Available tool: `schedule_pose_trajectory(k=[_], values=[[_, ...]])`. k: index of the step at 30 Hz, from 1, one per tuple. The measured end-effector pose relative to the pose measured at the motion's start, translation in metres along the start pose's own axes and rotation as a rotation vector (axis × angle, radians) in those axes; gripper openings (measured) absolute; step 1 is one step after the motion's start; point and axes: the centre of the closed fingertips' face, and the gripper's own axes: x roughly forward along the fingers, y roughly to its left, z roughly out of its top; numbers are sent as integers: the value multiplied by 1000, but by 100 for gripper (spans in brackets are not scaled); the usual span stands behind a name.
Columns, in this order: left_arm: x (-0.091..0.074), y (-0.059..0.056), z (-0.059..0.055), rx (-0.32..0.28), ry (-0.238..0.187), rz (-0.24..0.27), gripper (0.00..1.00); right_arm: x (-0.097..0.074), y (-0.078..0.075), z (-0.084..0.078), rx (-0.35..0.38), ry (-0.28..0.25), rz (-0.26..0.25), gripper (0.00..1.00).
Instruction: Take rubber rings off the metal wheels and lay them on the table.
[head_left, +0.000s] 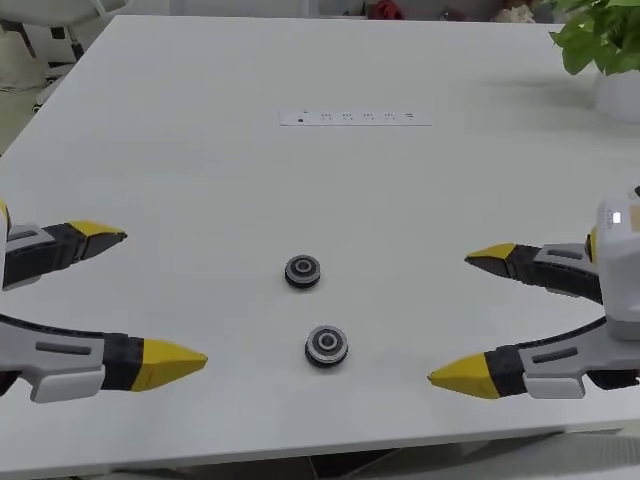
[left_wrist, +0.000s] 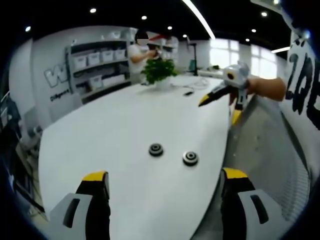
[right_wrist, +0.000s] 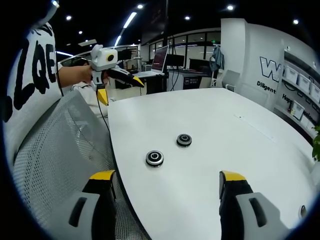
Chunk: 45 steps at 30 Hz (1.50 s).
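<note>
Two metal wheels (head_left: 303, 271) sit on the white table (head_left: 300, 170), one at 12 o'clock of the other, dark rubber rings (head_left: 309, 347) on them. The left gripper (head_left: 165, 297) hovers at their 9 o'clock and the right gripper (head_left: 448, 318) at 3, both spread wide, well apart from the wheels.

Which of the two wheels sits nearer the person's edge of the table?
The front wheel, lower in the head view; the other wheel lies farther in, toward the power strip.

Plant (head_left: 598, 40) cropped top right, left claw (head_left: 165, 297) and right claw (head_left: 448, 319) bodies cut off
</note>
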Motion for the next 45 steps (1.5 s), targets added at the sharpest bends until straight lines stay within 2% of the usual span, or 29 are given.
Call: schedule_pose_trajectory(k=[25, 31, 45], values=[[3, 4, 7, 16, -13, -29, 88, 1, -9, 14, -24, -24, 17, 75], [6, 4, 10, 20, -17, -42, 86, 5, -10, 16, -29, -27, 24, 74], [16, 5, 15, 68, -3, -61, 84, 16, -10, 19, -72, -12, 62, 71]])
